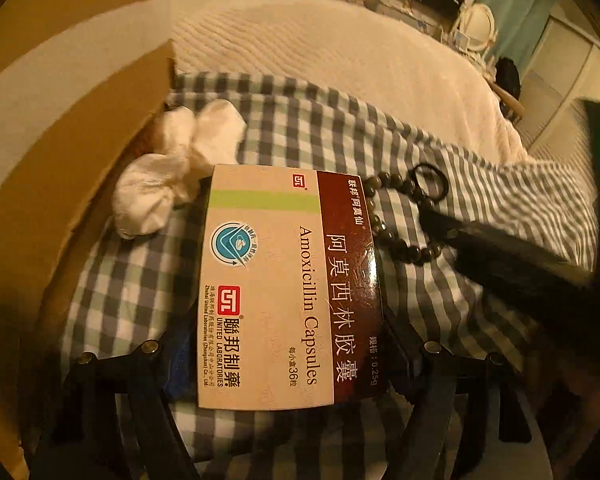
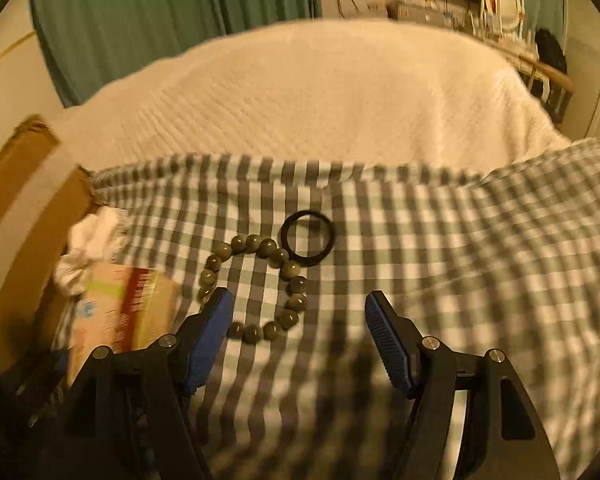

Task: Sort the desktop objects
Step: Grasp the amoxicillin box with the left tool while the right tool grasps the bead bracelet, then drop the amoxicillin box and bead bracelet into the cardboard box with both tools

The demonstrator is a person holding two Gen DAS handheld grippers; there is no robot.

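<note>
A beige and maroon Amoxicillin capsule box (image 1: 284, 288) fills the left wrist view. My left gripper (image 1: 292, 344) is shut on it, with a finger against each long side and the fingertips hidden under the box. A bracelet of olive-green beads (image 2: 256, 284) lies on the checked cloth (image 2: 420, 280) with a black ring (image 2: 308, 240) touching its far edge. My right gripper (image 2: 298, 296) hangs open just above the bracelet; its left blue pad (image 2: 210, 332) covers the bracelet's left side. The right gripper (image 1: 500, 256) also shows as a dark blur over the bracelet (image 1: 384, 216).
Crumpled white tissue (image 1: 180, 168) lies next to an open cardboard box (image 1: 60, 152) at the left edge of the cloth. Beyond the cloth a cream bedspread (image 2: 320, 96) rises. Green curtains (image 2: 160, 20) and a cluttered shelf (image 2: 440, 8) stand at the back.
</note>
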